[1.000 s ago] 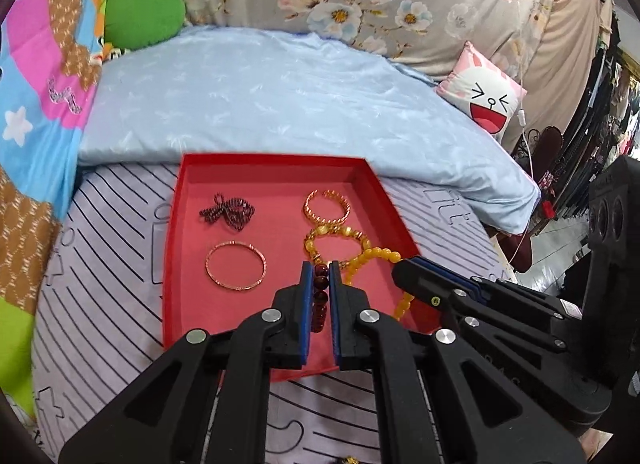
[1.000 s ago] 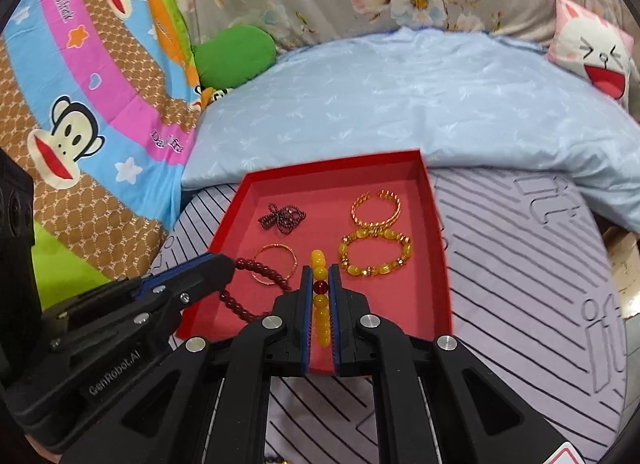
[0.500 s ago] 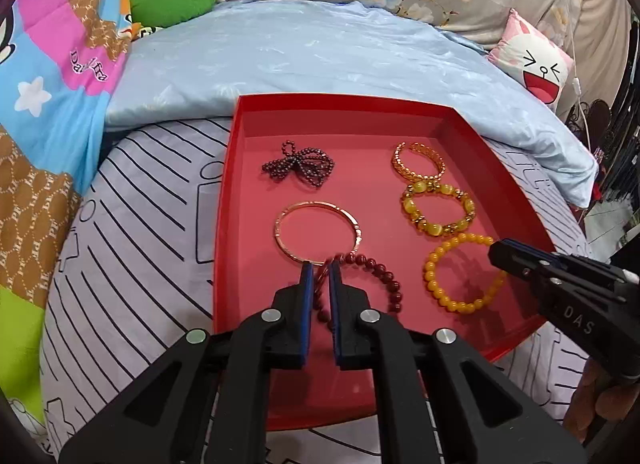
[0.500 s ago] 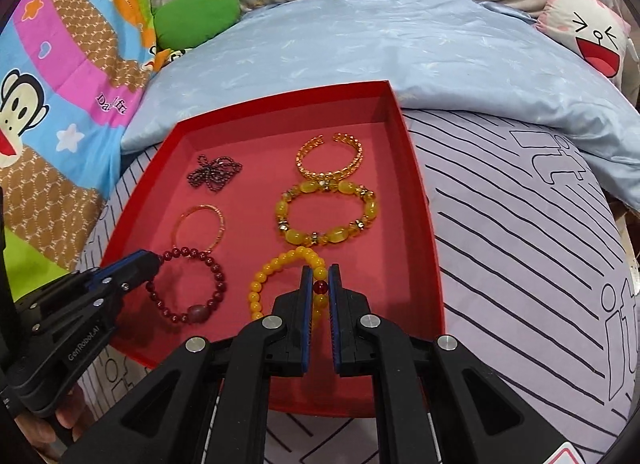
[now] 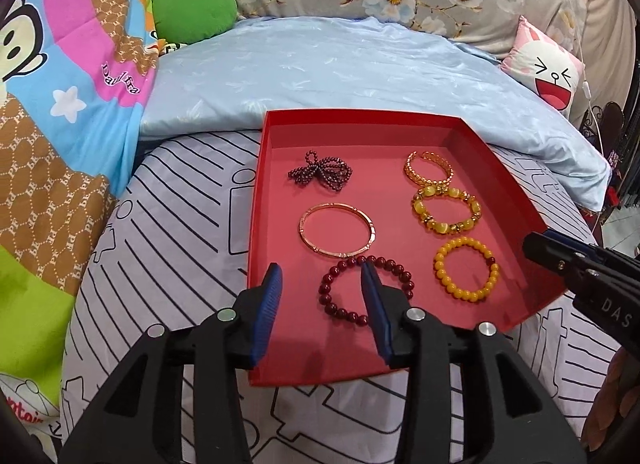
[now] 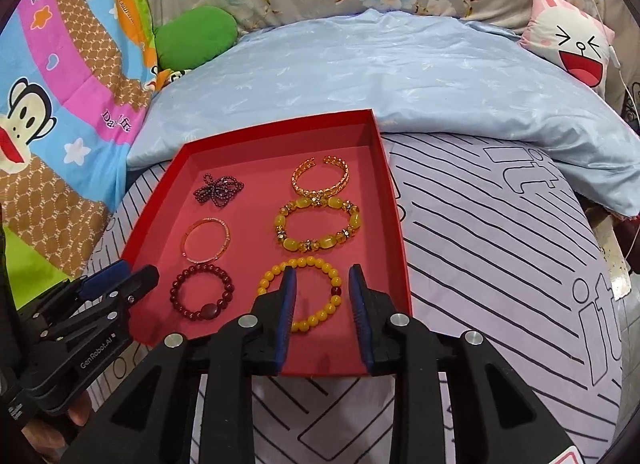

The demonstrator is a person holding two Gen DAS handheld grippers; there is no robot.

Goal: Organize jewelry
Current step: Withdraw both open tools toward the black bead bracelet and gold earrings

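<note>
A red tray (image 5: pixel 508 184) (image 6: pixel 394 200) lies on the striped bedsheet and holds several pieces of jewelry. My left gripper (image 5: pixel 322 274) is open, its jaws apart over the near left of the tray, with the dark red bead bracelet (image 5: pixel 404 268) (image 6: pixel 202 292) lying loose in the tray below it. My right gripper (image 6: pixel 322 276) is open above the yellow bead bracelet (image 6: pixel 316 264) (image 5: pixel 466 268), which lies flat in the tray. Farther back lie a thin gold bangle (image 5: pixel 338 230), a yellow stone bracelet (image 5: pixel 446 210), a gold cuff (image 5: pixel 428 168) and a dark bead bundle (image 5: pixel 320 174).
A light blue quilt (image 5: pixel 340 64) lies behind the tray. A cartoon blanket (image 5: pixel 60 84) and a green cushion (image 5: pixel 192 10) sit at the left, a pink face pillow (image 5: pixel 548 68) at the right. The striped sheet (image 6: pixel 500 244) surrounds the tray.
Both grippers opened and let go of their bracelets, which now lie in the tray. Both grippers drew back a little toward the tray's near edge.
</note>
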